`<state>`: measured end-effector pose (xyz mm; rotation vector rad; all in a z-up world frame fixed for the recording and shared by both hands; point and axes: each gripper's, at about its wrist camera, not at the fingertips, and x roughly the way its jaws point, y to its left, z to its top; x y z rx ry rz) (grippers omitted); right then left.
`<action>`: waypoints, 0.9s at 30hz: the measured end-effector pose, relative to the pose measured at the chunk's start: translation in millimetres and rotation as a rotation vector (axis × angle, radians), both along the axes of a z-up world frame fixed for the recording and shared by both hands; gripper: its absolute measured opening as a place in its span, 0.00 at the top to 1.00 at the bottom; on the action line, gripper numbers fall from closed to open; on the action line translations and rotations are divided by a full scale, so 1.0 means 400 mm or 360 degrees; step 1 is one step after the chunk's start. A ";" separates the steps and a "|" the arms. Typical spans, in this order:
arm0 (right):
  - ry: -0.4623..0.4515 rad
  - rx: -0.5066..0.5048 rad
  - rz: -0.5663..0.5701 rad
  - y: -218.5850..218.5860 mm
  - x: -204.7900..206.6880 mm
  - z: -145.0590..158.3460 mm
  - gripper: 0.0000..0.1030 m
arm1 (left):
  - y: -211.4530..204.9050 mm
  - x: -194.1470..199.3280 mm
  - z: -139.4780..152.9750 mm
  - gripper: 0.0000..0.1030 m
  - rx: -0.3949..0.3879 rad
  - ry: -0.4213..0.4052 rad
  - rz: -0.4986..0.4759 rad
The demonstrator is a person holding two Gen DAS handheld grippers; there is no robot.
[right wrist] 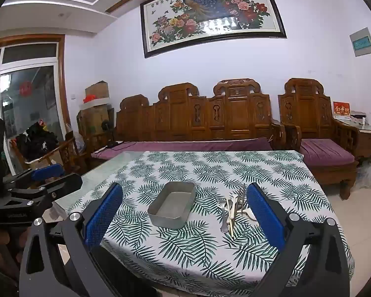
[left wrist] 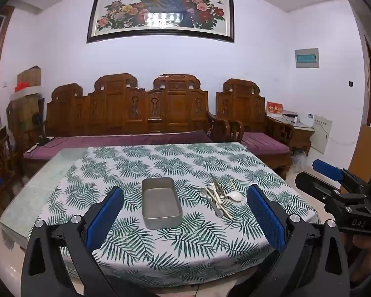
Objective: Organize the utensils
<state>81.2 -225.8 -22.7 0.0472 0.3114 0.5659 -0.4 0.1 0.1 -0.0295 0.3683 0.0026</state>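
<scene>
A grey metal tray lies empty in the middle of the leaf-print tablecloth. Just right of it lies a loose pile of utensils: metal pieces, pale chopsticks and a white spoon. My left gripper hovers open above the table's near edge, its blue pads framing the tray and the pile, nothing between them. My right gripper stands open too, short of the pile, holding nothing. In each wrist view the other gripper shows at the frame's side, the right gripper and the left gripper.
A carved wooden sofa with purple cushions runs behind the table, and a matching armchair stands at the right. Bare glass tabletop shows left of the cloth. A glass door and clutter fill the far left.
</scene>
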 end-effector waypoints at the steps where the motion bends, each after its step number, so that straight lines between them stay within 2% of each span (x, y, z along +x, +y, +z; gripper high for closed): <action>1: 0.0003 0.0002 0.0000 0.000 0.000 0.000 0.02 | 0.000 0.000 0.000 0.06 -0.0003 0.0002 0.0001; 27: 0.0002 0.0006 -0.0004 0.004 -0.004 0.004 0.02 | 0.002 -0.005 0.001 0.06 -0.0008 0.0005 0.0006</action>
